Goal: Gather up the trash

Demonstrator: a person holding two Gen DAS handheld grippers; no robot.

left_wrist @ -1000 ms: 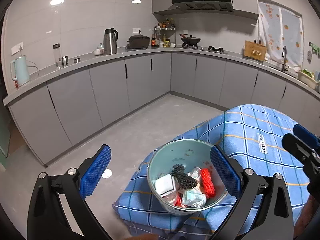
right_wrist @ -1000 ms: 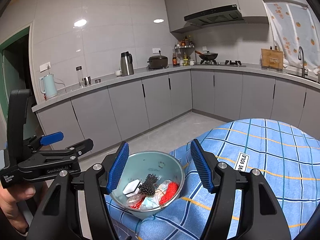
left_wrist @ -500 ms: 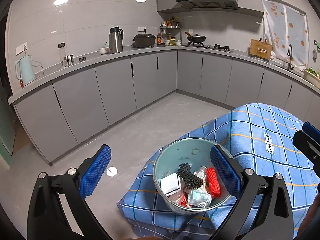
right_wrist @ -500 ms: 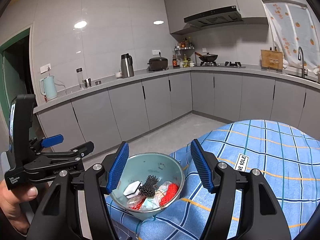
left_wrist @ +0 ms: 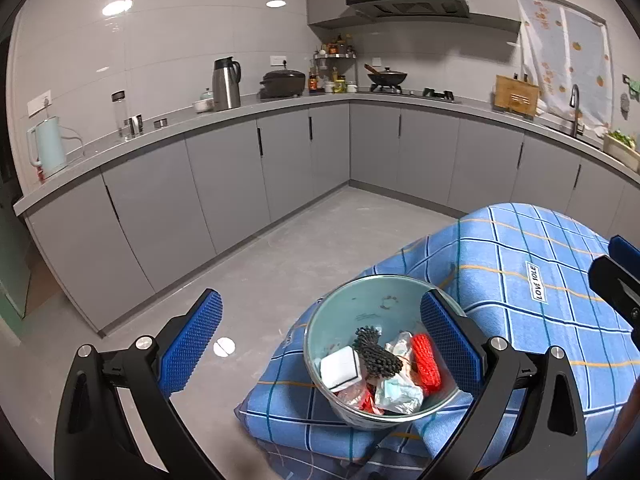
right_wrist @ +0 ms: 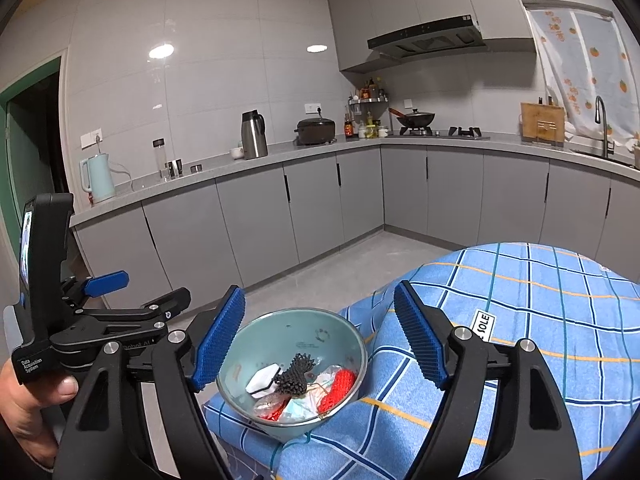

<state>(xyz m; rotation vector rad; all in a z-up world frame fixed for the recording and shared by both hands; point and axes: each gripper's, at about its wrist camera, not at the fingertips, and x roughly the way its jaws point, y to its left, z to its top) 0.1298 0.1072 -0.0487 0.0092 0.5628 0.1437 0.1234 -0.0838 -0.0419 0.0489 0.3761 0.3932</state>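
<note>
A metal bowl (left_wrist: 360,296) with a pale green inside stands at the near corner of the table. It holds trash: a white block (left_wrist: 339,369), a black bristly piece (left_wrist: 378,354), a red mesh roll (left_wrist: 426,360) and crumpled wrappers (left_wrist: 398,394). My left gripper (left_wrist: 320,344) is wide open and empty, and the bowl lies ahead by its right finger. The jaws of my right gripper (right_wrist: 320,344) are opening with nothing pressed between them. In that view the bowl (right_wrist: 280,332) sits low between the fingers.
A blue checked cloth (right_wrist: 520,320) covers the table and hangs over its corner. Grey cabinets and a worktop with a kettle (right_wrist: 98,178) and a flask (right_wrist: 254,134) run round the room. A hand (right_wrist: 28,408) holds the left gripper's body (right_wrist: 100,320). Bare floor (left_wrist: 300,256) lies beyond the table.
The right gripper's fingers have spread further apart. The left gripper, the bowl and the trash in it have kept their places.
</note>
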